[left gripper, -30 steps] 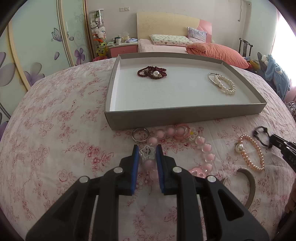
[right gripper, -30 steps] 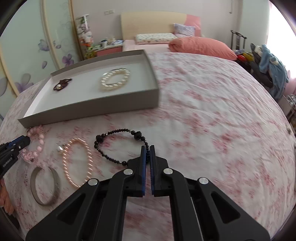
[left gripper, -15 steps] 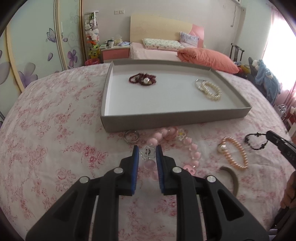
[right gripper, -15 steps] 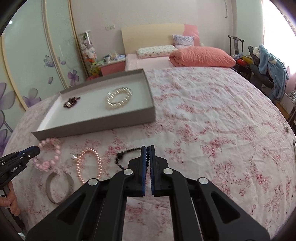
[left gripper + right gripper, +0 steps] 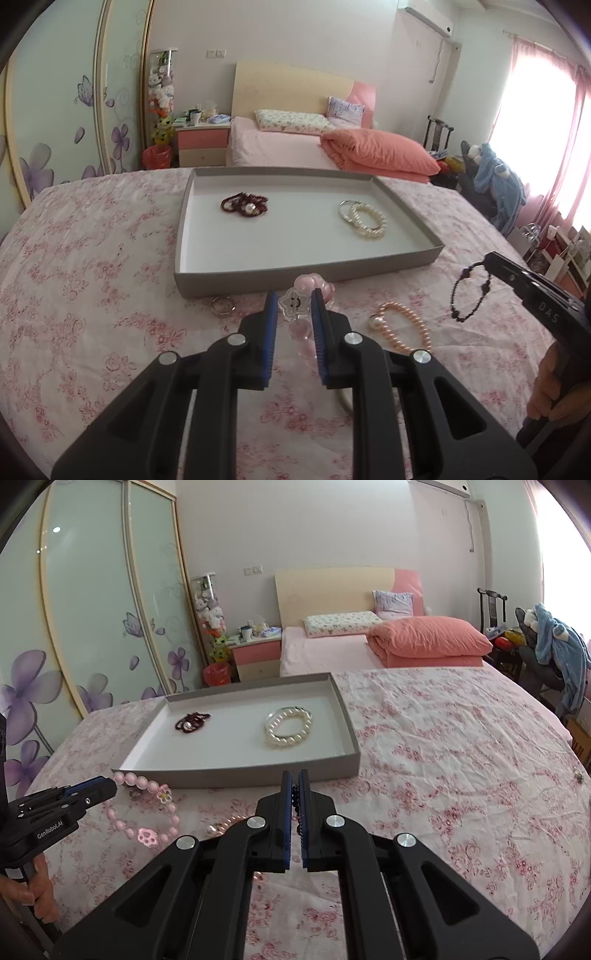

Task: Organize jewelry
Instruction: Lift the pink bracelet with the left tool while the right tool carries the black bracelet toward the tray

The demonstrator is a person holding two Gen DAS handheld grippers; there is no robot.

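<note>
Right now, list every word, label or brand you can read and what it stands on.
"GenRobot.AI": white print on the black left gripper body.
"DAS": raised letters on the black right gripper body; possibly part of a longer word.
Nothing else is legible; bedside table items are too small.

The bangle at lower centre of the left wrist view is nearly all hidden behind the left gripper. In the right wrist view the black bracelet shows only as a few beads between the right gripper pads. The hand is cut off at the right edge.
</note>
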